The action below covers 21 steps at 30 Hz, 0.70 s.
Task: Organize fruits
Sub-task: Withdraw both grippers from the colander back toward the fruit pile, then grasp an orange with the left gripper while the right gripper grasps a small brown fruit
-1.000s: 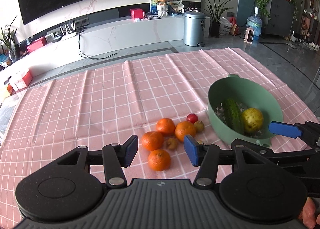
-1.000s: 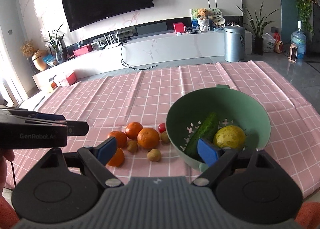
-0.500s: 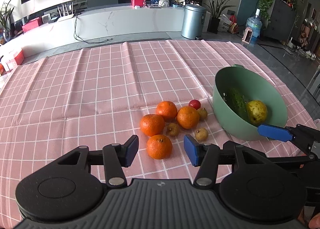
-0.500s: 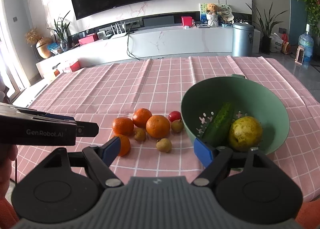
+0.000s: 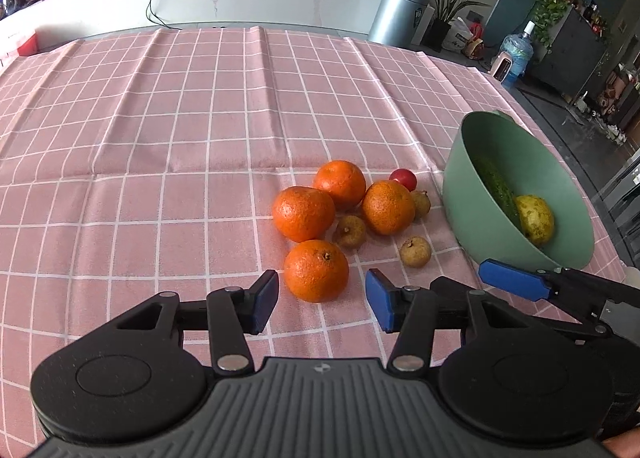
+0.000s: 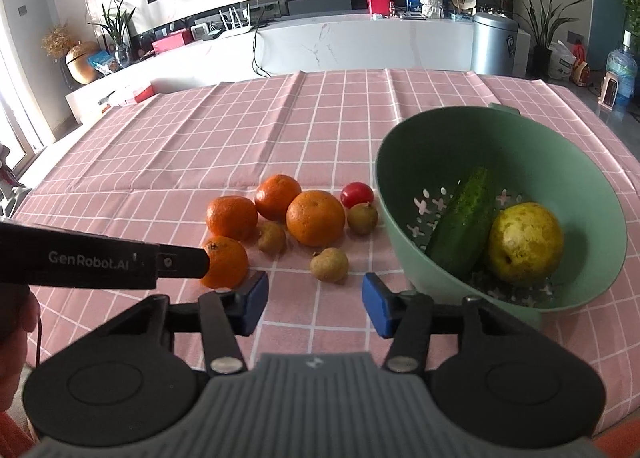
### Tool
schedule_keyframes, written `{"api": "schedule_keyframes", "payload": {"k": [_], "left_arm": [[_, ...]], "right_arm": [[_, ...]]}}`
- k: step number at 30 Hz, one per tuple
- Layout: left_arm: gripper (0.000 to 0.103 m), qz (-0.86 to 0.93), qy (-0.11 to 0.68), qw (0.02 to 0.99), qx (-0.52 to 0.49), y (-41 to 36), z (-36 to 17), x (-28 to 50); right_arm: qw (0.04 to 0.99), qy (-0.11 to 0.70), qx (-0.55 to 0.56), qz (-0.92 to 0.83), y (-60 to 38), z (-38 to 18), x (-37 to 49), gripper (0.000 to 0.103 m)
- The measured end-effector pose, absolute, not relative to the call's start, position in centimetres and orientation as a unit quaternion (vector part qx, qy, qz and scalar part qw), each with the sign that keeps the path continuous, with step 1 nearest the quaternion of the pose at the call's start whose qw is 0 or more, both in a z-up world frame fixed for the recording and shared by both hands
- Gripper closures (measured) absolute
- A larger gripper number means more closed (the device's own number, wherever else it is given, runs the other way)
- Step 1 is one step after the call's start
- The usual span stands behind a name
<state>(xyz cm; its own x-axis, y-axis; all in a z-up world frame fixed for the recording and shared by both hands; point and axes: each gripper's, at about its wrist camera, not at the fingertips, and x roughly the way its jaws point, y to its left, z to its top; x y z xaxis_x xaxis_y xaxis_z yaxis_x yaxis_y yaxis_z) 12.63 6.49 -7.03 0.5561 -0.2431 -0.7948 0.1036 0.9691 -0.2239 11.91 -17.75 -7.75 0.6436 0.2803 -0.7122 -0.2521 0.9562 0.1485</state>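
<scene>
Several oranges lie on the pink checked cloth with small brown fruits and a red one (image 5: 403, 179). My left gripper (image 5: 322, 306) is open, just short of the nearest orange (image 5: 316, 270), which sits level with the gap between the blue pads. My right gripper (image 6: 314, 304) is open and empty, just short of a small brown fruit (image 6: 329, 264). A green colander bowl (image 6: 448, 129) at the right holds a cucumber (image 6: 462, 221) and a yellow pear (image 6: 524, 244). The left gripper's side shows in the right wrist view (image 6: 100, 260), covering part of the nearest orange (image 6: 226, 262).
The bowl (image 5: 460, 193) stands close right of the fruit cluster. The right gripper's blue finger (image 5: 510, 280) reaches in beside the bowl's near rim. The cloth (image 5: 160, 117) stretches far to the left and back. A TV console and a bin stand beyond the table.
Both grippers have moved forward and down toward the fruit. The nearest orange now sits just ahead of my left gripper's pads. Both stay open.
</scene>
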Motion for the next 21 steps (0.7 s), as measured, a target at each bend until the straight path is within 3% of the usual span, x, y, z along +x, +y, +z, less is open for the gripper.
{"api": "schedule_keyframes", "payload": {"k": [12, 14, 21], "left_arm": [[0.045, -0.093, 0.472, 0.87, -0.104, 6.6, -9.1, 14.2], [0.05, -0.093, 0.474, 0.869, -0.109, 6.6, -9.3, 14.4], [0.055, -0.096, 0.477, 0.865, -0.12, 6.8, -9.5, 14.7]], "right_arm": [[0.903, 0.409, 0.01, 0.129, -16.7, -9.9, 14.3, 0.076], [0.904, 0.409, 0.007, 0.128, -16.5, -10.1, 14.5, 0.077], [0.907, 0.407, -0.004, 0.109, -15.7, -10.7, 14.9, 0.079]]}}
